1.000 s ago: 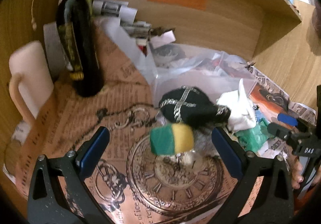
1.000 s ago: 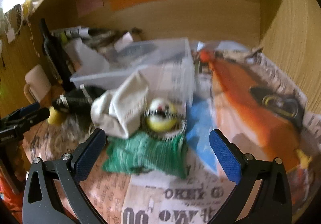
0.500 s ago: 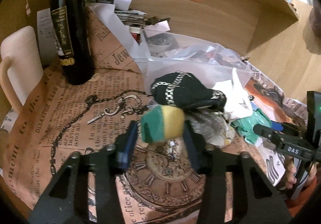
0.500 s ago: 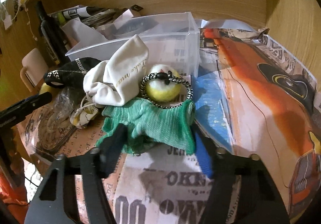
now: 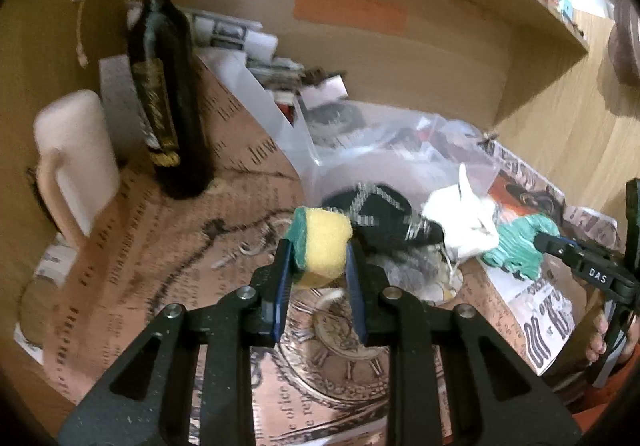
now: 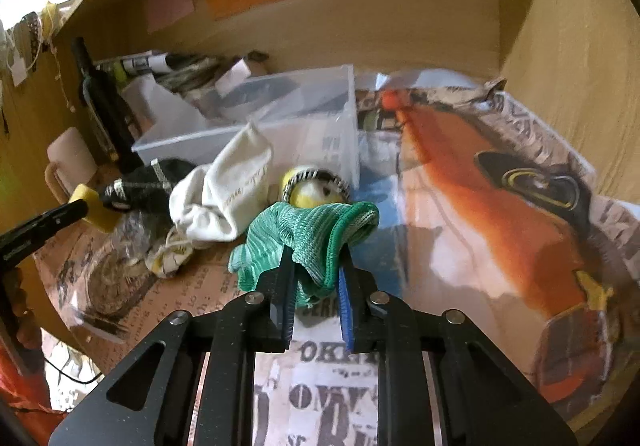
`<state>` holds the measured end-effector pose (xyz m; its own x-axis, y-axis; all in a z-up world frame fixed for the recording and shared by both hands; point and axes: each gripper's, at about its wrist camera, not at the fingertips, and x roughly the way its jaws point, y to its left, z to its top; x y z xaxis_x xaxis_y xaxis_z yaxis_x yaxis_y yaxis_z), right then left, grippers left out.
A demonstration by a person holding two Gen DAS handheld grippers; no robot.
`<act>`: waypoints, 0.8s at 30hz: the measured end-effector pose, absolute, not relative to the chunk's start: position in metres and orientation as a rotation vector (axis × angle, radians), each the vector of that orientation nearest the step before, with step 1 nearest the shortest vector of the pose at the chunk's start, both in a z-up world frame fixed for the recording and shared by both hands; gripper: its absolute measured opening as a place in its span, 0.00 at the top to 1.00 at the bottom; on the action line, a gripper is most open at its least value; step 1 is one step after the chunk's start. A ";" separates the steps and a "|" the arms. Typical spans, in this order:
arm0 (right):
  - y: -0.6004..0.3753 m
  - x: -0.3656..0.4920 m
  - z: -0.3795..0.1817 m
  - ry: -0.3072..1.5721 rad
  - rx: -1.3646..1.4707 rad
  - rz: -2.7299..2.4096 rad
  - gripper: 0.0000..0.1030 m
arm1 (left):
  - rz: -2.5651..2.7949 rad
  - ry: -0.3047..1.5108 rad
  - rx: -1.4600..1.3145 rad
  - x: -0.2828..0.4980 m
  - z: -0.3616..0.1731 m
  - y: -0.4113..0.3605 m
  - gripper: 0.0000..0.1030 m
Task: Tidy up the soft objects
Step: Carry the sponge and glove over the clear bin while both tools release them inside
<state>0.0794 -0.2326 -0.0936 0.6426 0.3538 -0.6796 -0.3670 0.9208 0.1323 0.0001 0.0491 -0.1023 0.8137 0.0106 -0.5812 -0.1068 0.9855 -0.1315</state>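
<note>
My left gripper [image 5: 318, 258] is shut on a yellow and green sponge [image 5: 322, 242] and holds it above the paper-covered desk. My right gripper [image 6: 316, 258] is shut on a green knitted glove [image 6: 308, 234], lifted off the desk; the glove also shows in the left wrist view [image 5: 518, 246]. A black pouch with a chain [image 5: 384, 218], a white cloth bag [image 6: 224, 194] and a yellow ball in a striped band [image 6: 316, 190] lie in front of a clear plastic box [image 6: 256, 126].
A dark wine bottle [image 5: 168, 94] and a cream mug [image 5: 76, 166] stand at the left. Papers are piled behind the box against the wooden back wall. A crumpled clear wrapper with small items [image 6: 160, 246] lies near the white bag. Newspaper covers the desk.
Both grippers have closed, the left on the sponge and the right on the green glove. Both objects are now lifted off the desk.
</note>
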 end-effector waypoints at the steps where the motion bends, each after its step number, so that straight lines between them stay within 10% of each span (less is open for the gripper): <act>1: -0.234 0.079 -0.091 0.762 -0.016 0.408 0.85 | 0.069 0.608 -0.161 -0.001 -0.099 0.051 0.75; 24: -0.195 0.136 -0.011 0.483 -0.056 0.484 0.84 | 0.021 0.435 -0.114 0.073 -0.037 0.050 0.75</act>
